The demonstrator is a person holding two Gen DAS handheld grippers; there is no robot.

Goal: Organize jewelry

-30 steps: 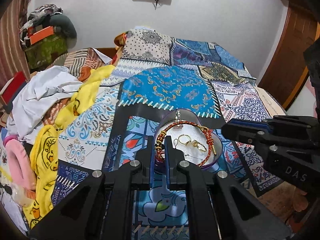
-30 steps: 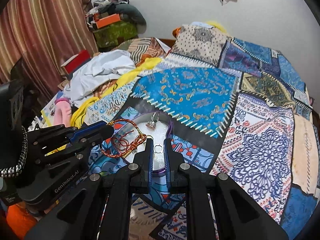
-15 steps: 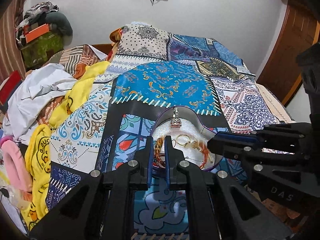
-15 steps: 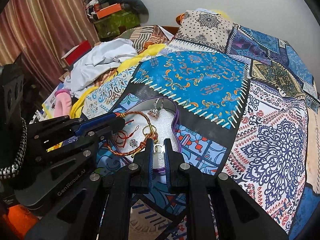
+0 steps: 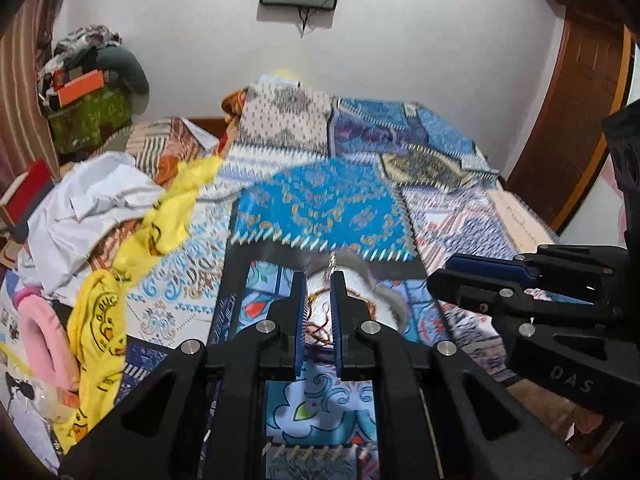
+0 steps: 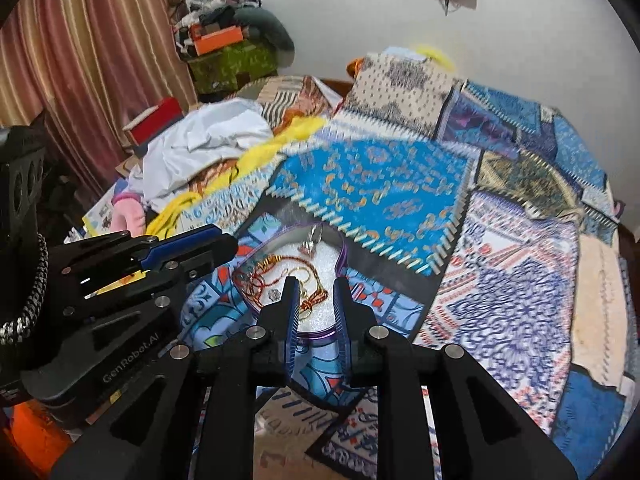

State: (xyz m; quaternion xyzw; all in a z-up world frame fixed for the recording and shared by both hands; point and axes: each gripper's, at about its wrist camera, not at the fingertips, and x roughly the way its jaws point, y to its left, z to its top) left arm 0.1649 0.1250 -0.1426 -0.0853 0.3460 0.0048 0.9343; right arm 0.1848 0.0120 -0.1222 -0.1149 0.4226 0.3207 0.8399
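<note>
A round purple-rimmed dish (image 6: 341, 258) with a white foam lining lies on the patchwork bedspread. In it lie a red-and-gold beaded bracelet (image 6: 256, 276), gold rings (image 6: 306, 280) and a silver bell earring (image 6: 313, 239). My right gripper (image 6: 315, 286) is open and empty just above the dish's near side. My left gripper (image 5: 318, 280) is open and empty over the dish (image 5: 386, 300), with the bracelet (image 5: 320, 326) between its fingers' lines; that view is blurred. Each gripper shows in the other's view, the left (image 6: 224, 246) and the right (image 5: 434, 276).
The patchwork bedspread (image 6: 500, 280) covers the bed. A heap of white, yellow and pink clothes (image 5: 100, 220) lies at its left. Boxes and bags (image 6: 232, 56) stand by the curtain. A wooden door (image 5: 580, 100) is at the right.
Both grippers have opened and risen. The left one has let the bracelet fall into the dish, the right one has let go of the small ring.
</note>
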